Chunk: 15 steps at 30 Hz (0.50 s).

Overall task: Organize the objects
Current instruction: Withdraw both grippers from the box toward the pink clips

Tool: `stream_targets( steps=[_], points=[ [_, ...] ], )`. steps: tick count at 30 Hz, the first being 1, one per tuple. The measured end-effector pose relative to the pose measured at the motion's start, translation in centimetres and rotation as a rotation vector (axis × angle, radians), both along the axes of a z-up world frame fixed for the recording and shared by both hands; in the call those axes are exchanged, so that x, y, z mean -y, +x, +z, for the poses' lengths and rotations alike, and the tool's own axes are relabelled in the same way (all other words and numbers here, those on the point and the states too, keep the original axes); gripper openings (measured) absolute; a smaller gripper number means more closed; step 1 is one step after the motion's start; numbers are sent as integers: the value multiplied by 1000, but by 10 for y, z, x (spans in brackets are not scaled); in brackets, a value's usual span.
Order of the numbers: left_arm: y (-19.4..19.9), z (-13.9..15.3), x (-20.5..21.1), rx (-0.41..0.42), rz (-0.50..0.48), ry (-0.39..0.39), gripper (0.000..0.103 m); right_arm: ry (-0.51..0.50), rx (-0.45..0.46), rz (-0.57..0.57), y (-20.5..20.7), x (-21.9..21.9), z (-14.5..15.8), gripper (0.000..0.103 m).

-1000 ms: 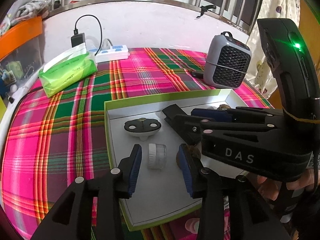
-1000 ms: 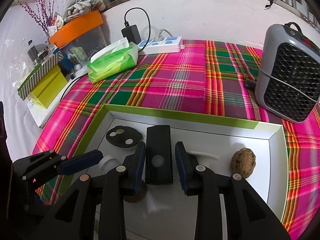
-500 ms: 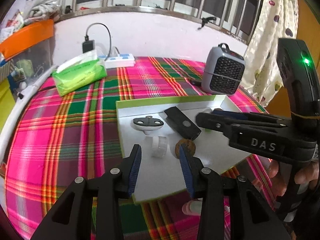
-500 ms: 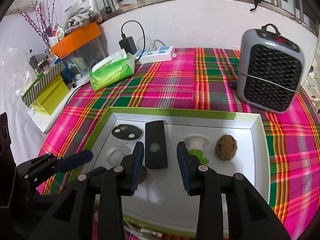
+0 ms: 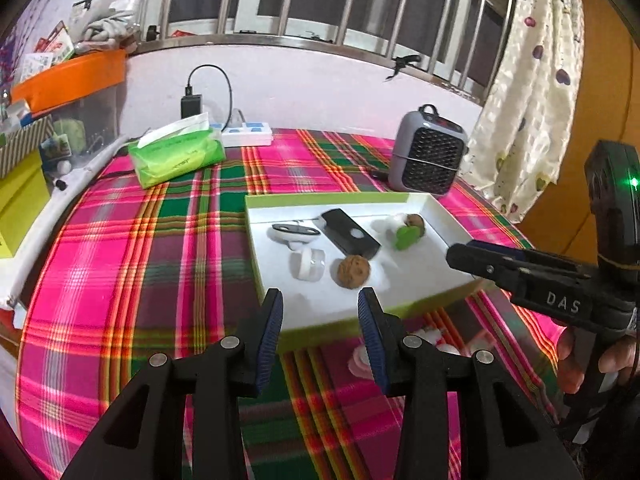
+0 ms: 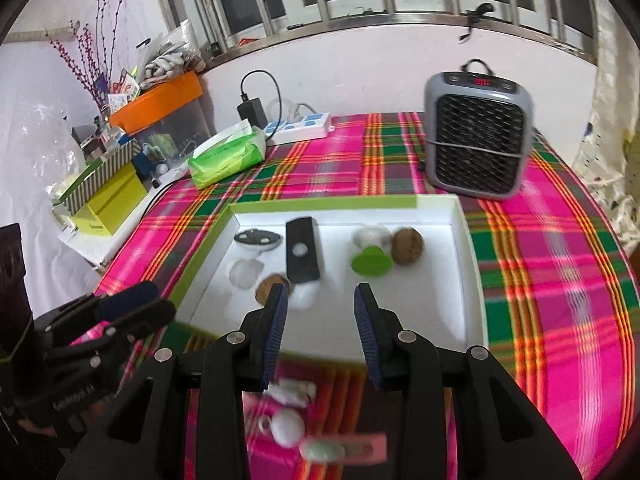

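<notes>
A white tray with a green rim [image 5: 436, 208] [image 6: 468, 240] lies on the plaid cloth. In it are a black flat device [image 5: 350, 234] [image 6: 302, 250], a black oval piece [image 5: 294, 231] [image 6: 256, 237], a white ring [image 5: 308, 264] [image 6: 245, 274], two walnuts [image 5: 354, 272] [image 6: 407, 246] and a green-and-white piece [image 5: 404, 236] [image 6: 370, 262]. My left gripper [image 5: 320, 328] is open and empty above the tray's near edge. My right gripper [image 6: 320, 322] is open and empty, also at the near edge. Small white and pink items [image 6: 296, 420] [image 5: 400, 352] lie on the cloth before the tray.
A grey heater [image 5: 426, 160] [image 6: 478, 136] stands behind the tray at the right. A green tissue pack [image 5: 176, 156] [image 6: 228, 156] and a white power strip [image 5: 246, 136] [image 6: 304, 126] are at the back left. Boxes [image 6: 108, 196] crowd the left side.
Both grippers have pulled back and up from inside the tray to its near edge. The tray's contents now show in full, and the small items on the cloth have come into view.
</notes>
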<state>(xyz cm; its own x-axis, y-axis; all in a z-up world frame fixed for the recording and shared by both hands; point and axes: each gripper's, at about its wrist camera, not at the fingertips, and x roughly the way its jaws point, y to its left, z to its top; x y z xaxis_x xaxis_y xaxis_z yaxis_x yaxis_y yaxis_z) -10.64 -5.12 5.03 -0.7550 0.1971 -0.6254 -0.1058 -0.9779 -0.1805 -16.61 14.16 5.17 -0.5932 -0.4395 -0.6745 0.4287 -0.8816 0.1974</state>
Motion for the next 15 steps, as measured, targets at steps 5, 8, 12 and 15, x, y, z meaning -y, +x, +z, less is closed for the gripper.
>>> stream_targets(
  steps=[5, 8, 12, 15],
  points=[
    [12, -2, -8, 9, -46, 5, 37, 65, -18, -33, 28, -19, -10, 44],
    [16, -7, -15, 32, -69, -2, 37, 85, -4, -66, 39, -29, -17, 44],
    [20, -15, -23, 65, -97, 0, 38, 87, 8, -80, 49, -35, -25, 47],
    [21, -20, -26, 92, -108, 18, 39, 97, 13, -75, 54, -34, -30, 51]
  ],
)
